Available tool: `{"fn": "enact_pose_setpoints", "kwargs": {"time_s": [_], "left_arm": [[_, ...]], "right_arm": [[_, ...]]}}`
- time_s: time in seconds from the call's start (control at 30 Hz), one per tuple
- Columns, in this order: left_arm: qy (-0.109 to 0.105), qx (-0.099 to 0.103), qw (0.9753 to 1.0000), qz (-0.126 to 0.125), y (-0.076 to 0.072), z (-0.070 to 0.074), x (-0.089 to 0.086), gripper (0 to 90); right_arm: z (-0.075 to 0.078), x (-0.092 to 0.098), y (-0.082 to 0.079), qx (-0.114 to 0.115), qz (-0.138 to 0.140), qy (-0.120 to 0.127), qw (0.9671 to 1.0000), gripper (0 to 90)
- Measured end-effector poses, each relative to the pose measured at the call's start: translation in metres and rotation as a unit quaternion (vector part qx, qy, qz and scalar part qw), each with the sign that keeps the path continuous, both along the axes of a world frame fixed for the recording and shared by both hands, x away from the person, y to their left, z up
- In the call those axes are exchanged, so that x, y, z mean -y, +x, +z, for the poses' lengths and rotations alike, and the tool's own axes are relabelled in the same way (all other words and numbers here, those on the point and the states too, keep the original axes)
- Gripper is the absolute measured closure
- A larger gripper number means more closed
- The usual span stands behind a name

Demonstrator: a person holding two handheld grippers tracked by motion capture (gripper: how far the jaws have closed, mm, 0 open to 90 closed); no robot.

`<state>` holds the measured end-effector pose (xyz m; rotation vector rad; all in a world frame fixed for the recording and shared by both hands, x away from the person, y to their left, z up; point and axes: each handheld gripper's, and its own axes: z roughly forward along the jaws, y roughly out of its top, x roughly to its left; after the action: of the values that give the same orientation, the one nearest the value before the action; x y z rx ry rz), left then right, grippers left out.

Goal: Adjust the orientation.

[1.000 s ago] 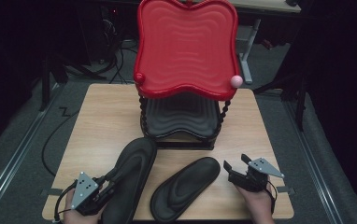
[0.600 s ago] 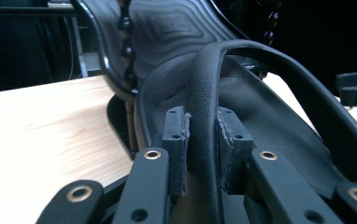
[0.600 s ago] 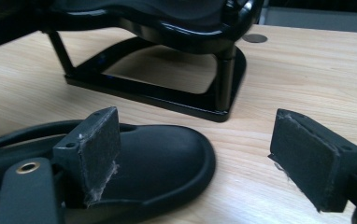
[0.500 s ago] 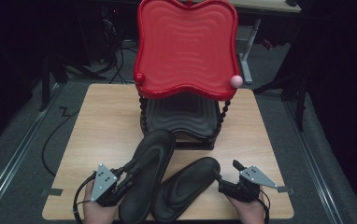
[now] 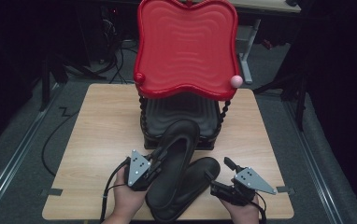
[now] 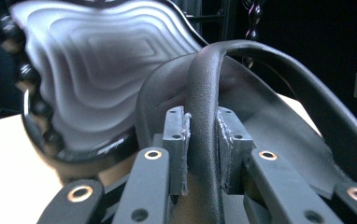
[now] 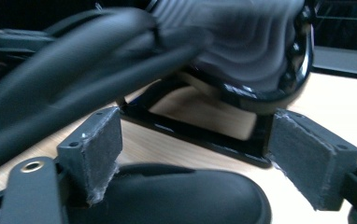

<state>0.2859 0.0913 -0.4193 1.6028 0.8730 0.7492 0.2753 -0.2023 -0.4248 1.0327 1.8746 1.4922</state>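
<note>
Two black slip-on shoes lie in front of a two-tier rack with a red top shelf (image 5: pixel 186 46) and a black lower shelf (image 5: pixel 167 109). My left gripper (image 5: pixel 155 161) is shut on the rim of one shoe (image 5: pixel 176 144), whose toe points at the lower shelf. In the left gripper view the pads (image 6: pixel 179 140) pinch that rim (image 6: pixel 204 84), with the wavy lower shelf (image 6: pixel 97 70) behind. The other shoe (image 5: pixel 186 186) rests on the table. My right gripper (image 5: pixel 218 170) stands open at its right side, its pads (image 7: pixel 97 140) apart just above that shoe (image 7: pixel 181 196).
The rack stands mid-table on black beaded posts (image 5: pixel 224 109), with a pink knob (image 5: pixel 235 81) at its right corner. The wooden table (image 5: pixel 102 121) has bare room left and right of the rack. Dark floor and cables surround it.
My left gripper has carried its shoe forward and to the right, toward the lower shelf. The right gripper has moved left, closer to the shoe on the table.
</note>
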Motion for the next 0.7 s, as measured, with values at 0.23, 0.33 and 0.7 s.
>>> {"fn": "enact_pose_setpoints", "kwargs": {"time_s": [0.23, 0.33, 0.7], "left_arm": [[0.004, 0.022, 0.9996, 0.018, 0.016, 0.009, 0.022, 76.2], [0.008, 0.03, 0.9991, 0.03, 0.024, 0.009, 0.03, 76.3], [-0.013, 0.06, 0.9954, 0.074, 0.048, 0.016, 0.029, 75.9]], "right_arm": [[0.015, -0.015, 0.001, 0.018, 0.012, 0.017, 0.9996, 22.5], [0.019, -0.026, 0.003, 0.028, 0.022, 0.019, 0.9992, 27.2], [0.022, -0.06, 0.041, 0.028, 0.029, -0.005, 0.9992, 60.7]]}}
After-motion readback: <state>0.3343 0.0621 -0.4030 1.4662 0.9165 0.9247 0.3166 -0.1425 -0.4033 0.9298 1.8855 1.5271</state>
